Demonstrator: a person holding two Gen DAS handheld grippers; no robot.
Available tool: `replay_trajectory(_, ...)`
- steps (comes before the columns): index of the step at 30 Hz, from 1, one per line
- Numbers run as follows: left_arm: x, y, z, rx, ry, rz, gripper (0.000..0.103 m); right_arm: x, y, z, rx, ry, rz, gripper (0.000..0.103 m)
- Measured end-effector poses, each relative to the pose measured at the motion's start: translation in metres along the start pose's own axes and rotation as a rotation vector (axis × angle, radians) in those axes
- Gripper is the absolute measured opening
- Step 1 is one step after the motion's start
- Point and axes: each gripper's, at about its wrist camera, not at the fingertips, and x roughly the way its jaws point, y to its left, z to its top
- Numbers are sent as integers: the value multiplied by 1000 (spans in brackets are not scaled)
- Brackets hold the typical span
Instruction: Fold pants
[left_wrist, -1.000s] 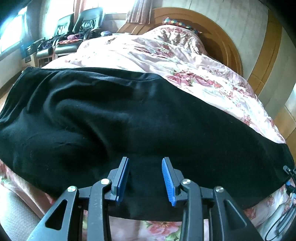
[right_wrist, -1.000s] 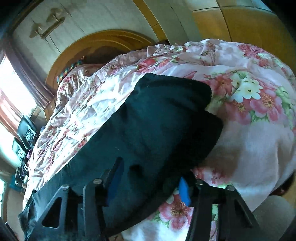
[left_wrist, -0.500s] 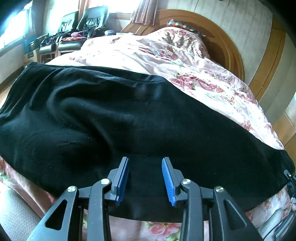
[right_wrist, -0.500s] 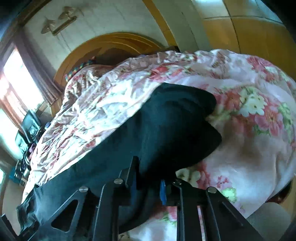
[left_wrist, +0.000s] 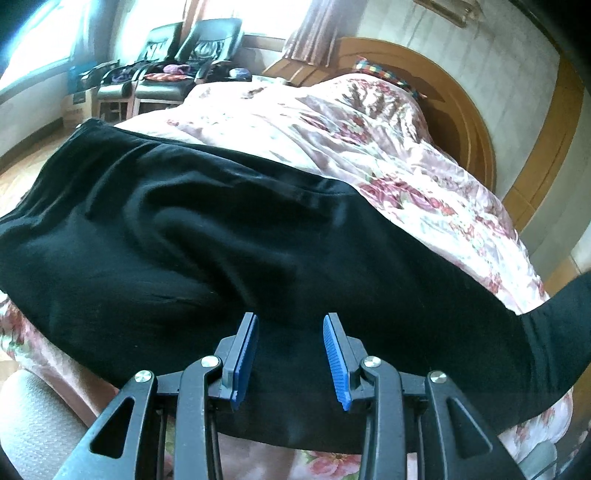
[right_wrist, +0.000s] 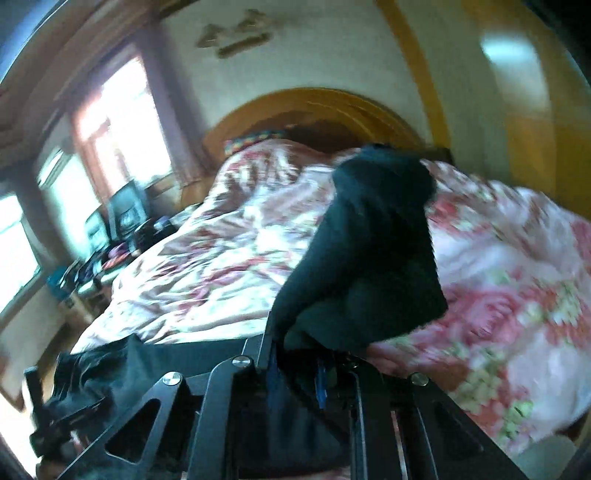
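Black pants lie spread across the near edge of a bed with a pink floral quilt. My left gripper hovers just over the cloth near the front edge, its blue pads apart and open, with nothing pinched. At the right of that view the leg end rises off the bed. In the right wrist view my right gripper is shut on the black pants, and the leg end stands lifted above the quilt.
A curved wooden headboard backs the bed, with a wooden wall panel beside it. Black chairs piled with things stand by the bright windows at the far left. Wooden floor shows left of the bed.
My right gripper closed on the leg end of the pants and lifted it up and across the bed. The left gripper stayed over the cloth, its jaws unchanged.
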Motion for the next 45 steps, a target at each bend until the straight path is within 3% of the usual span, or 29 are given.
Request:
replay_trajectory(3, -2, 6, 2, -29, -9, 5, 37, 7, 37, 2, -64, 9, 77, 16)
replay_trajectory(10, -8, 28, 8, -118, -43, 31, 37, 48, 125, -21, -165, 128, 276, 16)
replay_trajectory(16, -8, 51, 10, -222, -49, 32, 37, 76, 177, -58, -287, 213, 332, 16)
replay_trajectory(21, -6, 49, 11, -213, -52, 33, 37, 99, 196, -95, -380, 303, 327, 16)
replay_trajectory(25, -4, 47, 12, -202, -50, 32, 37, 120, 186, -122, -380, 439, 302, 26)
replay_trajectory(27, -4, 47, 12, -201, -48, 28, 37, 120, 178, -127, -381, 442, 326, 27)
replay_trajectory(29, -5, 47, 12, -201, -52, 16, 37, 113, 170, -129, -369, 450, 408, 47)
replay_trajectory(31, -7, 46, 13, -206, -67, -16, 37, 106, 161, -125, -329, 460, 469, 59)
replay_trajectory(33, -10, 44, 13, -209, -86, -48, 38, 93, 147, -120, -289, 434, 488, 59)
replay_trajectory(35, -15, 41, 13, -217, -110, -107, 48, 83, 135, -111, -259, 402, 502, 59)
replay_trajectory(39, -24, 28, 15, -216, -170, -227, 63, 68, 107, -91, -203, 303, 417, 59)
replay_trajectory(42, -22, 3, 19, -136, -163, -270, 64, 70, 81, -81, -137, 260, 322, 58)
replay_trajectory(45, -11, -30, 17, 25, -134, -250, 64, 79, 66, -75, -68, 276, 292, 52)
